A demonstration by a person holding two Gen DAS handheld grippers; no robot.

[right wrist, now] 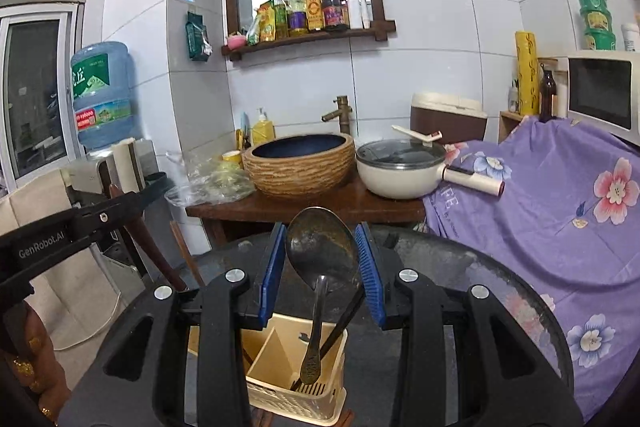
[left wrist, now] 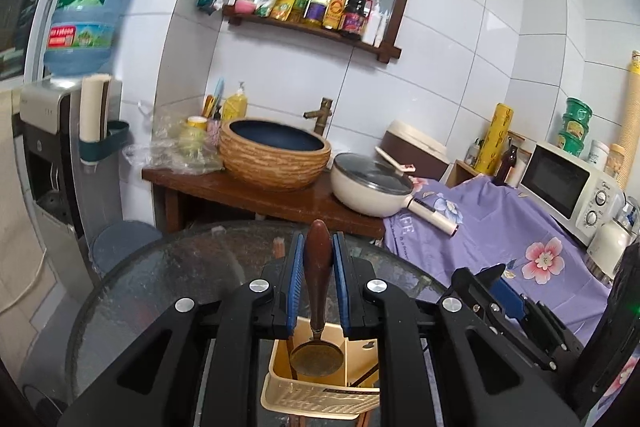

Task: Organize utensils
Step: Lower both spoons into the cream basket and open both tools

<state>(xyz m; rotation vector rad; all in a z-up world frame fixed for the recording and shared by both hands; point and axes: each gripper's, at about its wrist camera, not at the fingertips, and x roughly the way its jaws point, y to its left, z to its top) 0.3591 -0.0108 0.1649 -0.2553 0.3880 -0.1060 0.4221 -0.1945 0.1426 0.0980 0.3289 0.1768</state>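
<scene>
Lettering "GenRobot.AI" reads white on the black body of the left gripper in the right wrist view; purple cloth shows "LIFE". Left gripper has its blue pads clamped on the wooden handle of a skimmer, long axis upright, handle up, round metal head hanging down over the beige utensil basket. Right gripper grips a metal ladle across its bowl; long axis runs near vertical, bowl up, handle tip down inside the utensil basket, beside a dark stick leaning there. Basket stands on the round glass table.
</scene>
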